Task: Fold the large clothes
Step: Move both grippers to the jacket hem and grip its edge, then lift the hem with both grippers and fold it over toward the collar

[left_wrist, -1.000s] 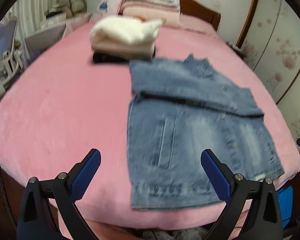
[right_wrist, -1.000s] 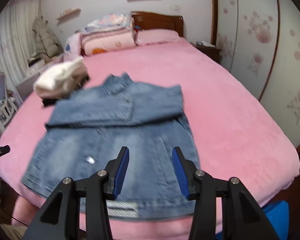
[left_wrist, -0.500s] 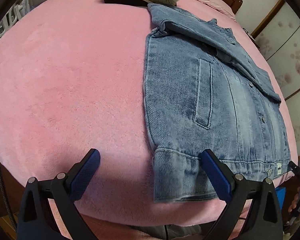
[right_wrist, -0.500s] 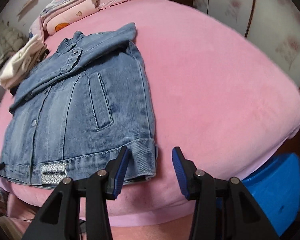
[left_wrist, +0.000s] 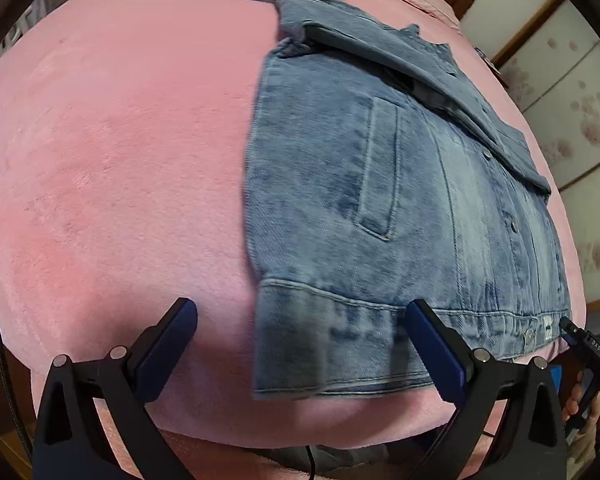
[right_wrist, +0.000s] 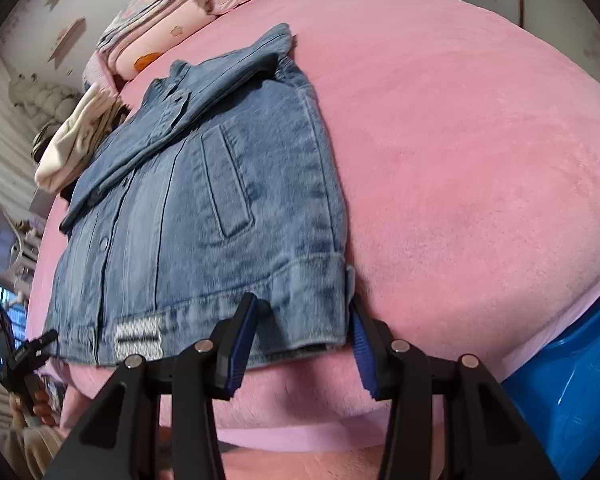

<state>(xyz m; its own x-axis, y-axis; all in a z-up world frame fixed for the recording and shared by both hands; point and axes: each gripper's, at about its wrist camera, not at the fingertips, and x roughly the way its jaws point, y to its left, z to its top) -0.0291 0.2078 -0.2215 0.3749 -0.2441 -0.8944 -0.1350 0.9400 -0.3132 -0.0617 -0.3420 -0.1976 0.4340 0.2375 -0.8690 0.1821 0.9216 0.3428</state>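
Note:
A blue denim jacket point(left_wrist: 400, 184) lies flat on the pink bed point(left_wrist: 112, 168), front up, sleeves folded across its upper part, hem toward me. My left gripper point(left_wrist: 302, 338) is open wide, its jaws straddling the hem's left corner. In the right wrist view the jacket point(right_wrist: 204, 208) fills the left half, and my right gripper point(right_wrist: 302, 334) is open with its jaws on either side of the hem's right corner. Neither gripper holds the fabric.
A stack of folded cream clothes point(right_wrist: 76, 140) sits on the bed point(right_wrist: 460, 140) beyond the jacket's collar, and pillows point(right_wrist: 160, 28) lie at the headboard. A blue plastic bin point(right_wrist: 572, 380) stands by the bed's near right edge. Wardrobe doors point(left_wrist: 572, 92) line the right.
Both grippers have dropped low and moved in to the jacket's hem: left to the left corner, right to the right corner. Both stay open.

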